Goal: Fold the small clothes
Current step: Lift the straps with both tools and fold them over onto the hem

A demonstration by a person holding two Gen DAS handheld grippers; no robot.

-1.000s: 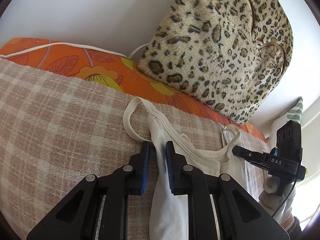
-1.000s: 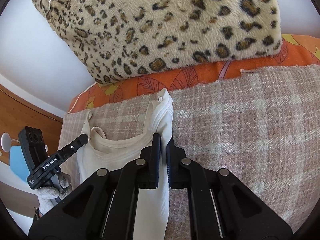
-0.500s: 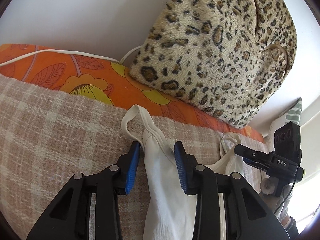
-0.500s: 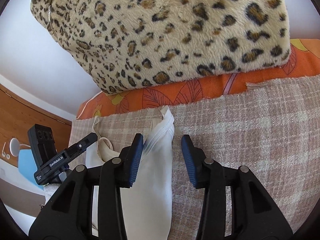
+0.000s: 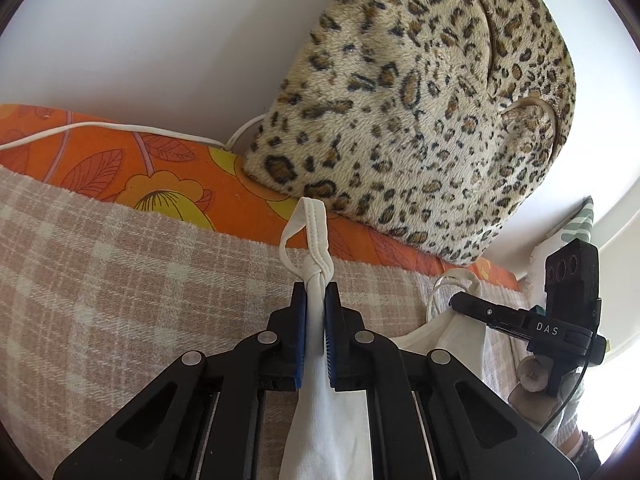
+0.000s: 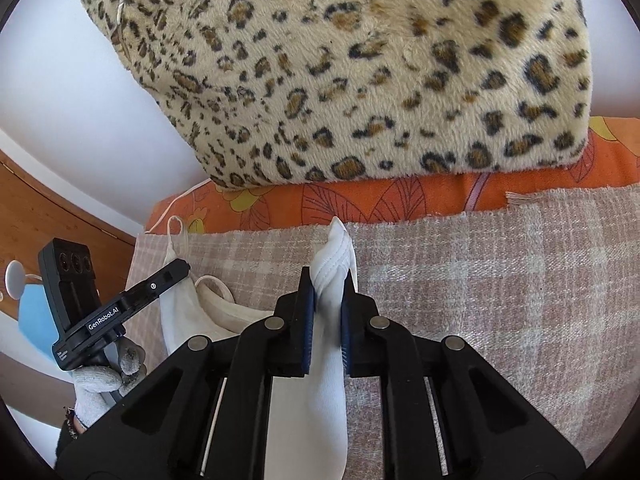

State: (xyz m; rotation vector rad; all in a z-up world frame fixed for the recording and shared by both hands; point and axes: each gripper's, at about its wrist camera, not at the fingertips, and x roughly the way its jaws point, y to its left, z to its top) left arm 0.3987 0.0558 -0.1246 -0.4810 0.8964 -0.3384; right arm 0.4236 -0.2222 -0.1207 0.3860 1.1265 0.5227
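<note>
A white tank top point(image 5: 320, 420) lies on a beige plaid blanket point(image 5: 120, 280). My left gripper point(image 5: 316, 292) is shut on one bunched shoulder strap point(image 5: 314, 220), whose loop sticks up past the pads. In the right wrist view the same top point(image 6: 316, 380) runs back between the fingers. My right gripper point(image 6: 329, 280) has its jaws closing, and the pads press on the other bunched strap point(image 6: 336, 252). Each view shows the other gripper off to the side, the right gripper point(image 5: 456, 302) and the left gripper point(image 6: 182, 270), with the cream neckline point(image 6: 224, 308) hanging between them.
A big leopard-print cushion point(image 5: 420, 100) leans on the white wall just behind the straps. An orange floral sheet point(image 5: 140, 168) shows past the blanket's far edge, with a white cable point(image 5: 80, 130) on it. A wooden panel point(image 6: 52, 208) stands at the left of the right wrist view.
Half a second ago both grippers stood open around the straps. Both have now closed on the bunched straps.
</note>
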